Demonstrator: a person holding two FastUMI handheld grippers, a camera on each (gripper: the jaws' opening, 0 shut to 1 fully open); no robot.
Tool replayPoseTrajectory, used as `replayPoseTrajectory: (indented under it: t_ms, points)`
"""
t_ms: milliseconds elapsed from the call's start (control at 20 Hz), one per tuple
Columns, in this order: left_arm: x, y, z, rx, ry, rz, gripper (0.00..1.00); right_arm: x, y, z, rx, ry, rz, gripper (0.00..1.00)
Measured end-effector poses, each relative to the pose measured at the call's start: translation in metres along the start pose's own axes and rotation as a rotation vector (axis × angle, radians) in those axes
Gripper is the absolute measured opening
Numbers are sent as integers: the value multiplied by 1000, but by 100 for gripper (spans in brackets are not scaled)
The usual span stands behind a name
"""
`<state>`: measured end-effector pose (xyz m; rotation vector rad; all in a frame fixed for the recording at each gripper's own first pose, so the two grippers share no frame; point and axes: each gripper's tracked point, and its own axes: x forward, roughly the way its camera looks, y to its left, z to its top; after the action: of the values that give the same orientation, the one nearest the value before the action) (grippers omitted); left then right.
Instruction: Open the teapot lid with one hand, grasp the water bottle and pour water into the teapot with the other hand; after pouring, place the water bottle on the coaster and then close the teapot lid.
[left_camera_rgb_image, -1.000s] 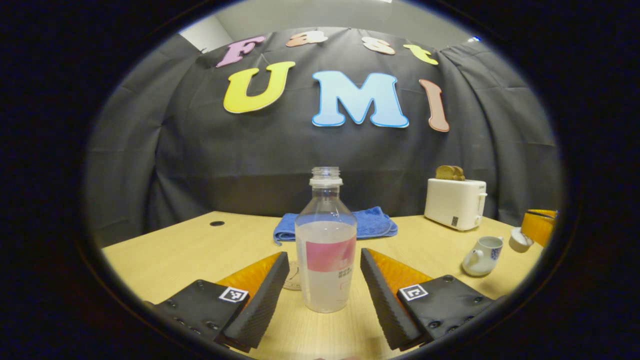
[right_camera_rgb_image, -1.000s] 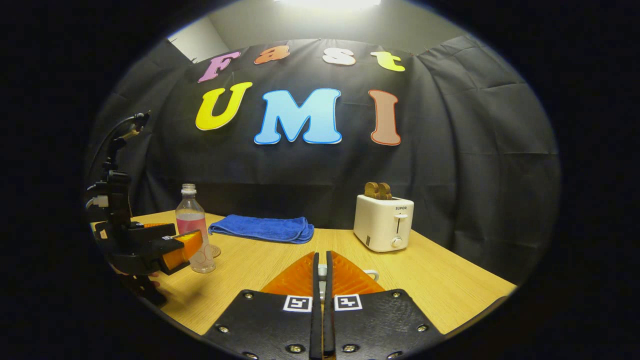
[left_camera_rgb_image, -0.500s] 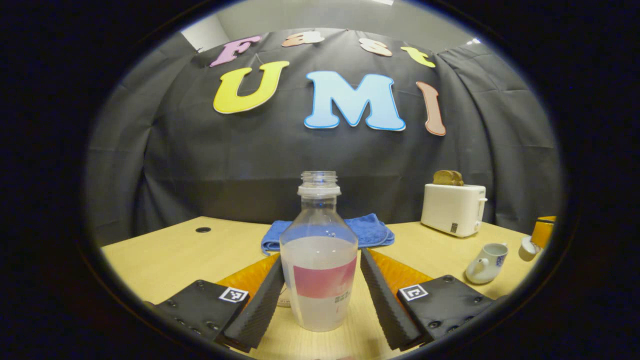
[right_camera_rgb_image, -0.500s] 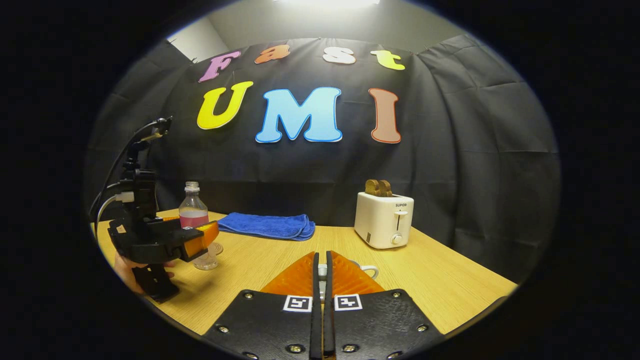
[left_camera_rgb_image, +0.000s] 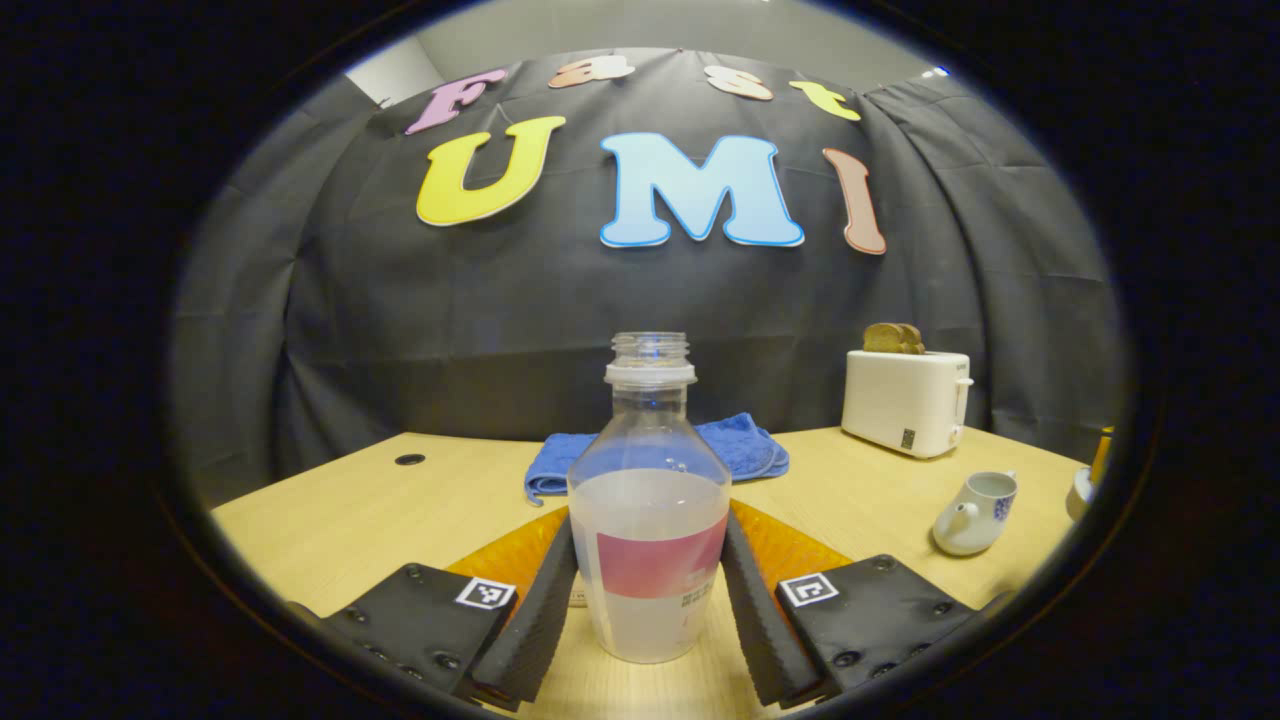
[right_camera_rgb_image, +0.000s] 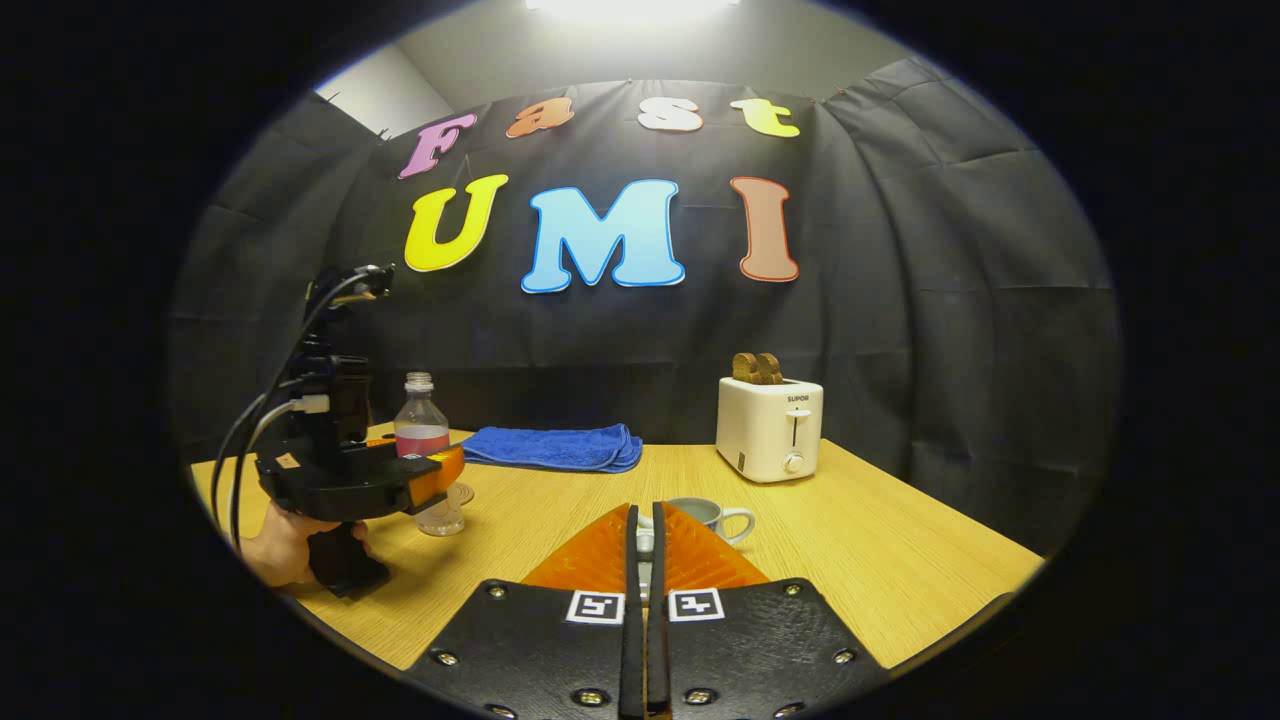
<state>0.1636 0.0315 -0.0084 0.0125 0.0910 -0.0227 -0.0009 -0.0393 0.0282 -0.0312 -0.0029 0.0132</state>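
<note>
A pale wood-grain table (left_camera_rgb_image: 380, 500) fills the booth, backed by a creased black cloth wall (left_camera_rgb_image: 400, 320); a grey wall and a bright ceiling light show above it in the right gripper view; a small dark hole (left_camera_rgb_image: 408, 459) sits in the table top at far left. The uncapped water bottle (left_camera_rgb_image: 650, 520) stands upright near the front, partly full; the left tongs (left_camera_rgb_image: 648, 610) clasp it, both fingers pressing on its sides at the pink label; a round coaster (right_camera_rgb_image: 461, 493) lies just behind it. Behind lie a folded blue towel (left_camera_rgb_image: 745, 450) and, to the right, a white toaster (left_camera_rgb_image: 905, 400) holding two slices of toast. The lidless teapot (left_camera_rgb_image: 968, 512) stands near right; the right tongs (right_camera_rgb_image: 644, 545) are clenched together, something small and white between their tips, though what it is cannot be told.
</note>
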Motion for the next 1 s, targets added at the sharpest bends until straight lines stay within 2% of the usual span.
replayPoseTrajectory:
  t_ms: [200, 350, 450, 600, 1000]
  points:
    - [-7, -11, 12, 49, -14, -20, 86, -28, -8, -12, -14, 10, -19, 2]
    - [-14, -21, 28, 168, -42, -21, 86, -44, -3, -19, 0, 15, 4, 2]
    - [-15, -36, 37, 247, -55, -58, 86, -53, 1, -24, -6, 18, 14, 2]
    - [-14, -50, 31, 337, -38, -87, 86, -67, 6, -26, 1, 18, 32, 2]
    - [-3, -80, 19, 604, -26, -106, 86, -91, 17, -34, -6, -1, 79, 2]
